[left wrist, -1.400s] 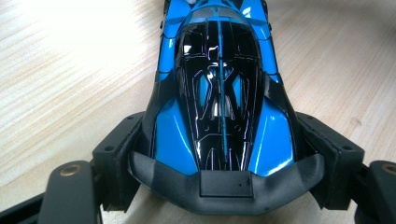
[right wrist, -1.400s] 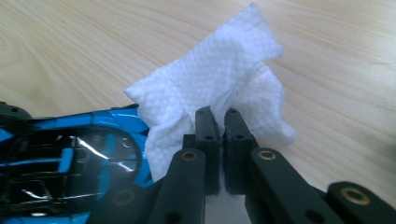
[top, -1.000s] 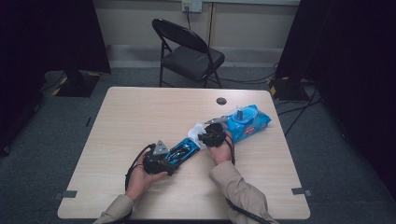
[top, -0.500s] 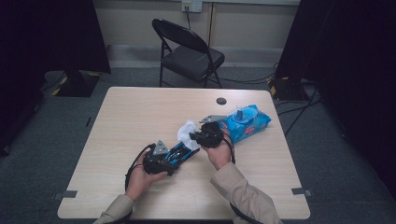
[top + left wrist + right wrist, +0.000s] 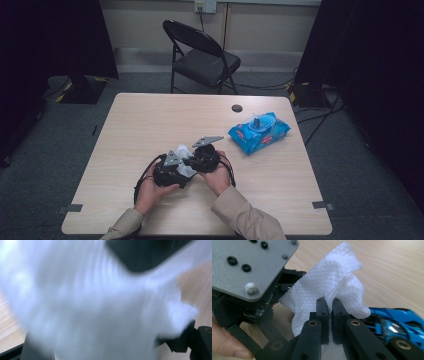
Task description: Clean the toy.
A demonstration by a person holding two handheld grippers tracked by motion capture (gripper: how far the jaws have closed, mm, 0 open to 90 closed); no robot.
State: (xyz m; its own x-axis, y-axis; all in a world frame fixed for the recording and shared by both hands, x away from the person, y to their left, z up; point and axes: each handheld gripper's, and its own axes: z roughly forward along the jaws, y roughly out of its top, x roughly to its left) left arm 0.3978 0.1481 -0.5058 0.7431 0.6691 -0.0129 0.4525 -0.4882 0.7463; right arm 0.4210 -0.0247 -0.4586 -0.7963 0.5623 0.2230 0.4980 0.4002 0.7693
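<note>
The white wipe sits just left of centre in the high view, bunched between my two grippers, and it rises as a crumpled fan through the middle of the right gripper view. My right gripper has its jaws pressed together on a fold of it, the cloth squeezed flat between the pads. The blue toy car shows at the lower right of that view, partly behind the wipe, and it seems to be what my left gripper is holding, its jaws standing wide around something; in the left gripper view the wipe lies blurred right across the lens, so I cannot see that grip itself. The pack of wipes lies well apart in the right half of the high view, on the table. The step, as I judge it, is wiping the car. To do it well I should keep my left hand steady, keep the pinch firm so the cloth does not slip, and draw the loose part of the wipe along the car's body in short strokes rather than dragging the jaw tips over it.
</note>
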